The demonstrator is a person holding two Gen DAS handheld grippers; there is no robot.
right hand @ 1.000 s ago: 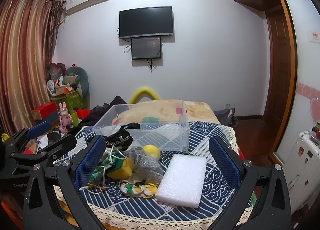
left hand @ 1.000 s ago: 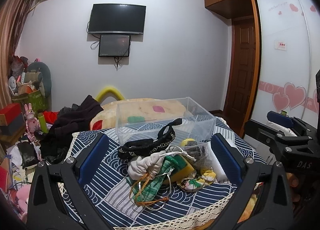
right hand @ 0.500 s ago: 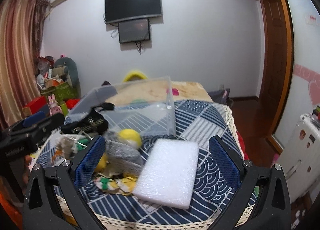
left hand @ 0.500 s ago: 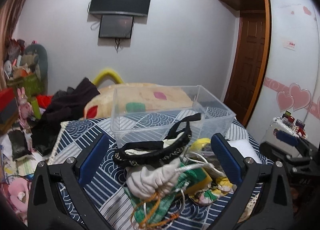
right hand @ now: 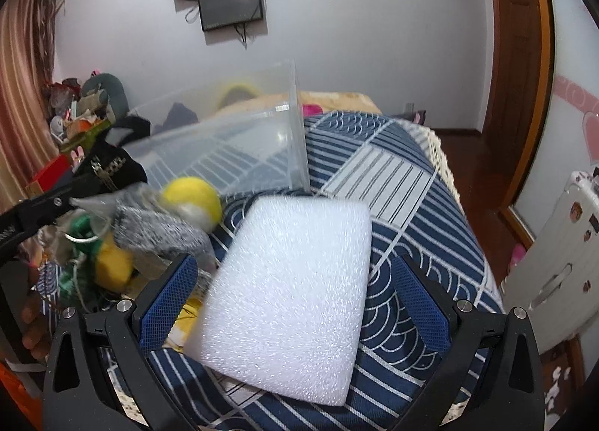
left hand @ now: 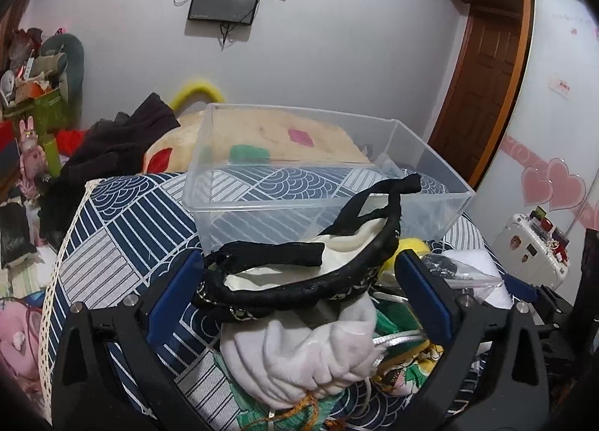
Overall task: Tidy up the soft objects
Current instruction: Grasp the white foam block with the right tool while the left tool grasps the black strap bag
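- The left hand-held gripper [left hand: 295, 298] is spread wide and grips nothing. Its blue pads flank a black headband [left hand: 299, 283], which lies on top of a heap of soft items.
- Directly under the headband sits a white cloth bundle [left hand: 318, 352], with green fabric [left hand: 262, 412] beneath it.
- A clear plastic bin [left hand: 322, 184] stands on the surface [left hand: 123, 228], just behind the heap. The surface is covered by a blue-and-white patterned cloth.
- The right hand-held gripper [right hand: 294, 300] is also wide open and holds nothing. A white foam pad [right hand: 292, 296] lies flat between its pads, without visible contact.
- Left of the foam pad lie a yellow ball [right hand: 194, 200] and a grey knit piece [right hand: 161, 232], close against each other.
- The bin [right hand: 232, 146] is behind the foam pad.
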